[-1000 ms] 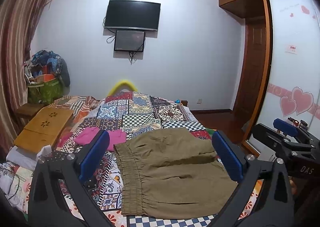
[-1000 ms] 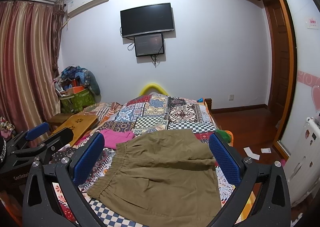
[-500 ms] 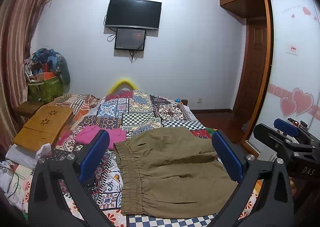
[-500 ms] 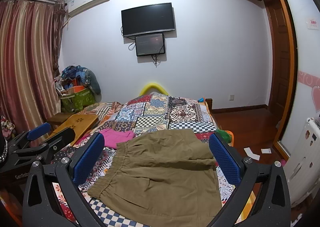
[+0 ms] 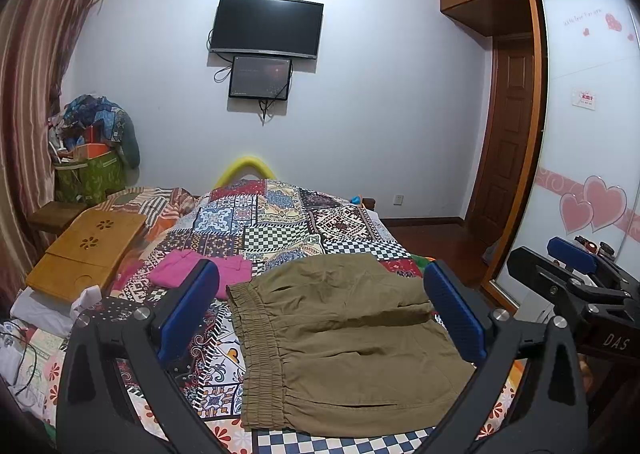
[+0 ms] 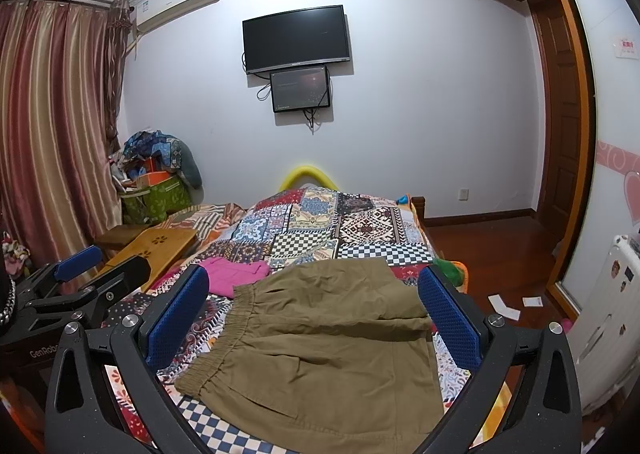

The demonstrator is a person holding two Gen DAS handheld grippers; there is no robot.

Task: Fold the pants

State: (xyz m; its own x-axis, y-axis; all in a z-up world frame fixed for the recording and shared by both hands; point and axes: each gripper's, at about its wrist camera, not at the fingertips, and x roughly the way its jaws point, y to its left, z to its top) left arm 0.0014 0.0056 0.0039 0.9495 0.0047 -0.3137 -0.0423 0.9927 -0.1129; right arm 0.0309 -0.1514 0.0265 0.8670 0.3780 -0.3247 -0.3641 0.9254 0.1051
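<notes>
Khaki pants [image 5: 340,346] lie flat on the patchwork quilt [image 5: 280,222] near the bed's front edge, elastic waistband to the left and short legs to the right. My left gripper [image 5: 320,274] hovers above them, open, its blue pads [image 5: 188,306] wide apart and holding nothing. The right wrist view shows the same pants [image 6: 320,366] framed by my right gripper [image 6: 312,278], also open and apart from the cloth. Each gripper appears in the other's view: the right gripper [image 5: 560,266] at the right edge, the left gripper [image 6: 80,274] at the left edge.
A pink garment [image 5: 200,270] lies on the quilt just left of the waistband. A wooden lap tray [image 5: 88,246] rests on the bed's left side. White cloth and cables [image 5: 28,334] sit at front left. Wooden floor [image 6: 480,246] and a wardrobe [image 5: 580,174] are to the right.
Both views have shifted only very slightly. The pants lie as before and both grippers stay open.
</notes>
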